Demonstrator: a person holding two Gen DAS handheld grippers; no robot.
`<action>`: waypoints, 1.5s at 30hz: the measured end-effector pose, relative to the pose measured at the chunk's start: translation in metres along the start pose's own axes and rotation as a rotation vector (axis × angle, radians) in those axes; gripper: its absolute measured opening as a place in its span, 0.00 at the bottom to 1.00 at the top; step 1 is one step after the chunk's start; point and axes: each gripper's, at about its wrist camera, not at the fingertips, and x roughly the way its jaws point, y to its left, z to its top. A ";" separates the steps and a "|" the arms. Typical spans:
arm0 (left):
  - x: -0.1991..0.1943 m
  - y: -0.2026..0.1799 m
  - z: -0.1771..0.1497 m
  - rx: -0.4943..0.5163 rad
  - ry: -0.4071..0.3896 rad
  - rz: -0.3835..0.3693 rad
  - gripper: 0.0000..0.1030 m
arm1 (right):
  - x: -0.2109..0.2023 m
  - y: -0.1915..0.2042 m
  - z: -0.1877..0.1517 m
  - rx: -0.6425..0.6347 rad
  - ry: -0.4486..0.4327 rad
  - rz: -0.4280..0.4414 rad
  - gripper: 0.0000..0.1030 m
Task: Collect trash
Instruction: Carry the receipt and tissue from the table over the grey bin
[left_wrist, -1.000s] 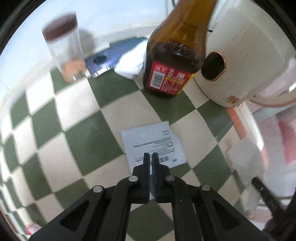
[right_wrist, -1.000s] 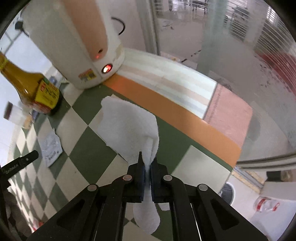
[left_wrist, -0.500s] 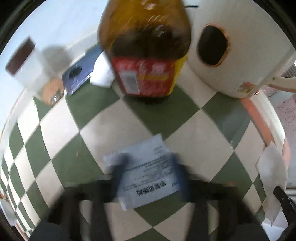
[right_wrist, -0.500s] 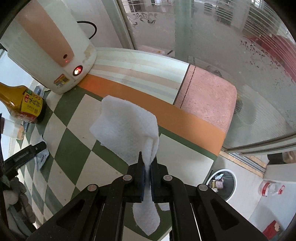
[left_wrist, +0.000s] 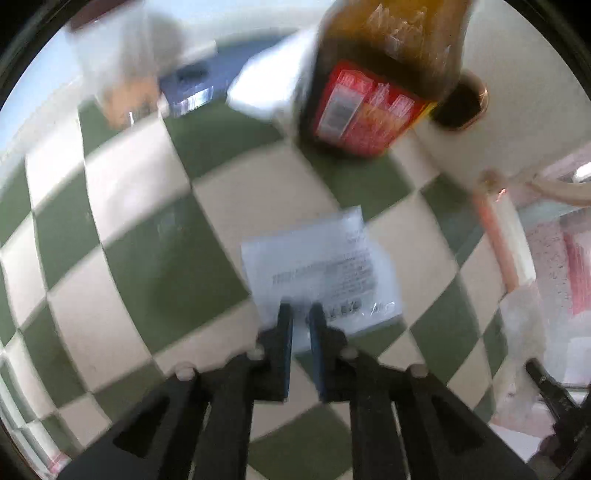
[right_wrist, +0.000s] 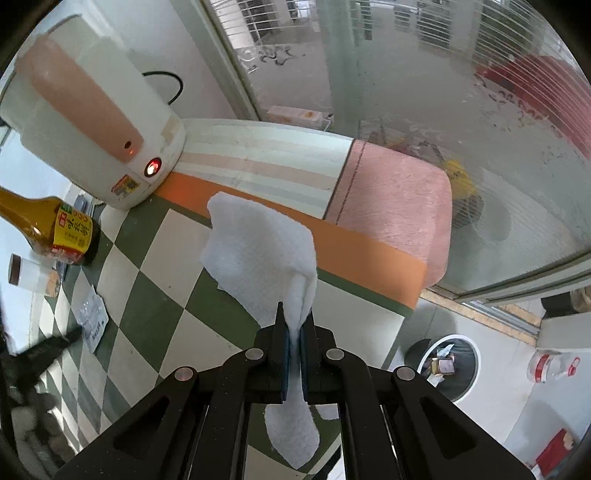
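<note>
On the green-and-cream checkered desk (left_wrist: 122, 192), a printed paper slip (left_wrist: 325, 269) lies flat near a brown sauce bottle (left_wrist: 373, 96). Left tool (left_wrist: 301, 314) straddles the slip's near edge, fingers slightly parted, not visibly pinching. It looks best to press low and close on that edge, since flat paper slides. Right tool (right_wrist: 294, 325) is clamped on a white tissue (right_wrist: 258, 258), raised near the desk edge above a floor bin (right_wrist: 447, 362).

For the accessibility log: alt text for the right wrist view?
The right tool is shut on a white tissue, held above a green-and-white checkered table. A kettle and a sauce bottle stand at left; a bin sits on the floor below.
</note>
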 end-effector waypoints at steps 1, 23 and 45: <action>0.001 0.003 -0.001 -0.003 -0.013 -0.033 0.39 | -0.001 -0.001 0.000 0.004 -0.001 0.003 0.04; 0.021 -0.002 0.009 0.200 -0.079 0.173 0.00 | -0.004 -0.003 -0.005 0.018 -0.016 0.024 0.05; -0.011 -0.343 -0.135 0.655 0.016 -0.254 0.01 | -0.094 -0.250 -0.122 0.442 -0.134 0.070 0.04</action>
